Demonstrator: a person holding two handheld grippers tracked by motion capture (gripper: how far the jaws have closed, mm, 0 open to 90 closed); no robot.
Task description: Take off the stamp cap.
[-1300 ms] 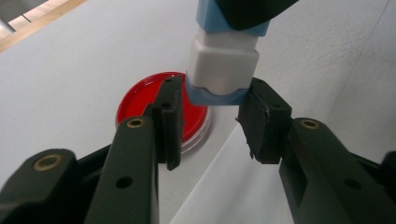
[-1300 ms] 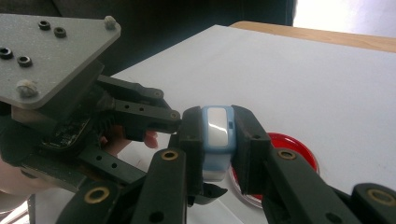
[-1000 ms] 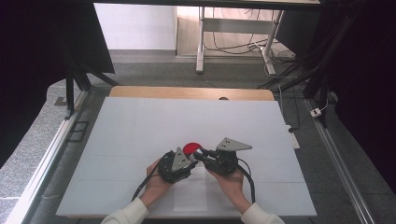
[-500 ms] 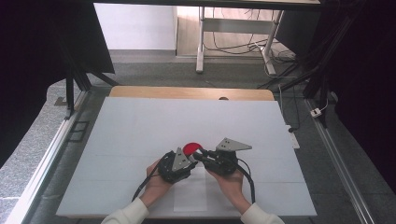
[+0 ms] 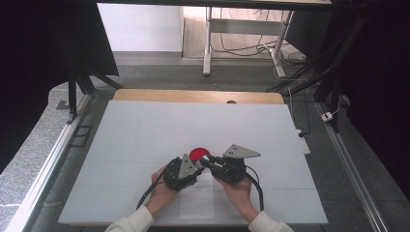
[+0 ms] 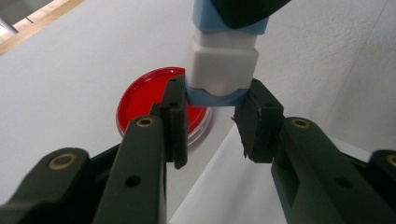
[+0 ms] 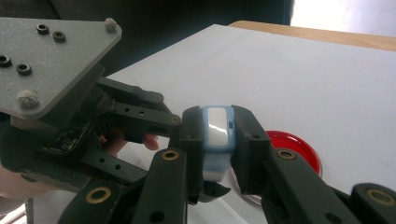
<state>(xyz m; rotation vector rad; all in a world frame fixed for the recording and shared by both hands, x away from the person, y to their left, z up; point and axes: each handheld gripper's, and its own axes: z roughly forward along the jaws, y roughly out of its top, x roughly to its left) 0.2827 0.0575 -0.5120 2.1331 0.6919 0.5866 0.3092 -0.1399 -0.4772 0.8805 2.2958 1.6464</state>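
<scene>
White tabletop point(image 5: 145, 135) under the lights, wooden strip along its far edge, dark floor and curtains all round, and both hands are parked near the front edge, a little right of centre. Left gripper point(image 6: 212, 109) is clenched on the lower, pale blue end of a small blue-and-white block point(image 6: 223, 65), pads pressing either side. Right gripper point(image 7: 219, 140) is clamped on the same block point(image 7: 217, 133) too, so the piece hangs between the two tools, jaw tips meeting in the high view around point(image 5: 205, 161). Just beyond those tips sits a red round dish point(image 5: 197, 153) with a clear rim, flat on the table, touching neither tool as far as I can tell. Under the hands lies a white sheet of paper point(image 5: 198, 203), reaching to the front edge
</scene>
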